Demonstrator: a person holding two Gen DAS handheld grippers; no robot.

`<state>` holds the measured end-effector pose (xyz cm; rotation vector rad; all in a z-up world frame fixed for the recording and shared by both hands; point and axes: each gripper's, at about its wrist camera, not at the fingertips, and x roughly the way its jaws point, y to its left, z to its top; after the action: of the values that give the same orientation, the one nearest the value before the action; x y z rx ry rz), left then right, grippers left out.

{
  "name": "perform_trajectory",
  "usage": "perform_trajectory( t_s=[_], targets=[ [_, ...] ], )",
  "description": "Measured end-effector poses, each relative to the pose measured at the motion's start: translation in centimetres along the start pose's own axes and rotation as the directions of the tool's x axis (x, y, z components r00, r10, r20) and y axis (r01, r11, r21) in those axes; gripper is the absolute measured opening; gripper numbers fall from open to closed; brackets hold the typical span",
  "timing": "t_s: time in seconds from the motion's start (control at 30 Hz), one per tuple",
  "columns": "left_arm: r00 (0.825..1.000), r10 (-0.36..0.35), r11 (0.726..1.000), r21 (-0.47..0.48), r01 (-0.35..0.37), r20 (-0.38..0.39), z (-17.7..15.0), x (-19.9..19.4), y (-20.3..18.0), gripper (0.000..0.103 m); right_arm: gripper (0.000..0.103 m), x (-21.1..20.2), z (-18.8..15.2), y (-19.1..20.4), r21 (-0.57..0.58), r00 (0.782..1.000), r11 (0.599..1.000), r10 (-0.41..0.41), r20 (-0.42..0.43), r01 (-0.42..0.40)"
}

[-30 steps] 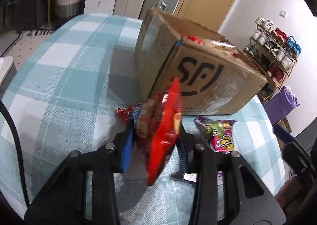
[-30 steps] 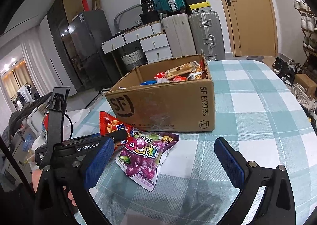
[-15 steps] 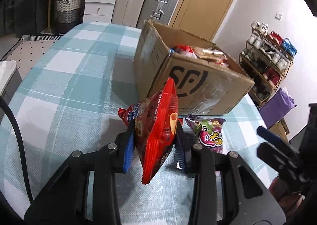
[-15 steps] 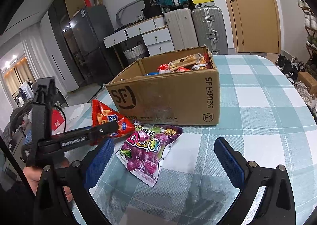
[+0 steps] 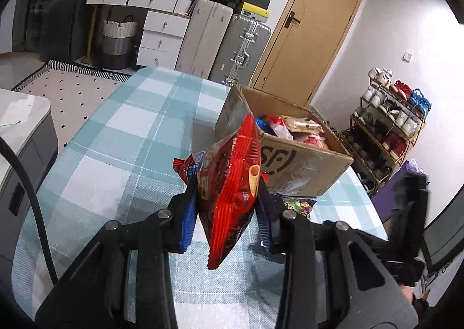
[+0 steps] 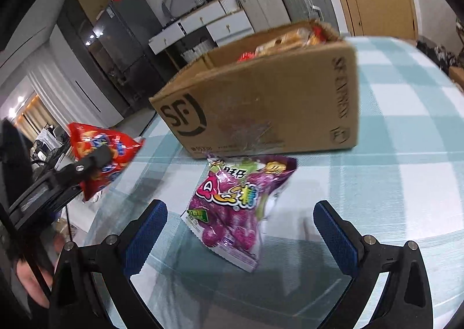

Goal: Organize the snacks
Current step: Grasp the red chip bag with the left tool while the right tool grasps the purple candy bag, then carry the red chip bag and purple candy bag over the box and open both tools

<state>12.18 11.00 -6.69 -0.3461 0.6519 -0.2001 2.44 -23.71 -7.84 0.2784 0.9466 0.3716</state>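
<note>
My left gripper (image 5: 226,213) is shut on a red snack bag (image 5: 232,184) and holds it above the table, short of the open cardboard SF box (image 5: 293,155) that holds several snacks. The red bag also shows at the left of the right wrist view (image 6: 101,149). My right gripper (image 6: 240,230) is open and empty, low over a purple candy bag (image 6: 237,201) that lies on the checked tablecloth just in front of the box (image 6: 269,114). The purple bag lies between the open jaws, not touched.
The table (image 5: 116,155) has a light blue checked cloth. Beyond it stand suitcases (image 5: 232,45), white drawers (image 5: 159,36), a door and a shoe rack (image 5: 391,126). A white cabinet (image 5: 20,132) stands at the table's left side.
My left gripper has lifted the red bag higher, so the box's inside shows. My right gripper has dropped and moved forward over the purple bag, still open.
</note>
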Motion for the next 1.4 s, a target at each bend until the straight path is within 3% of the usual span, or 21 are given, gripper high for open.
perform_trajectory(
  t_s=[0.23,0.37,0.47,0.63,1.03,1.4],
  targets=[
    [1.000,0.006,0.999,-0.037,-0.006,0.022,0.1,-2.0,1.4,0.033,0.101,3.3,0.8,2.4,0.009,0.996,0.998,-0.065,-0.061,0.065],
    [0.999,0.023,0.999,-0.039,-0.022,0.024,0.0,-1.9,1.5,0.033,0.083,4.5,0.9,3.9,-0.052,0.987,0.989,-0.142,-0.072,0.138],
    [0.999,0.038,0.999,-0.027,-0.037,0.025,0.0,-2.0,1.2,0.033,0.066,4.6,0.8,4.1,-0.056,0.987,0.987,-0.151,-0.061,0.148],
    [0.998,0.052,0.999,-0.005,-0.052,0.020,-0.2,-1.8,0.6,0.033,0.051,4.0,0.7,4.3,-0.089,0.990,0.987,-0.136,-0.040,0.132],
    [0.998,0.069,0.998,0.007,-0.069,0.000,-0.5,-0.7,0.3,0.033,0.047,2.2,0.4,3.1,-0.032,0.999,0.999,-0.045,-0.022,0.044],
    [0.994,0.109,0.992,0.070,-0.108,-0.009,-1.0,0.4,-1.2,0.033,0.047,-3.3,0.4,1.3,-0.023,0.996,0.999,0.047,0.071,-0.045]
  ],
)
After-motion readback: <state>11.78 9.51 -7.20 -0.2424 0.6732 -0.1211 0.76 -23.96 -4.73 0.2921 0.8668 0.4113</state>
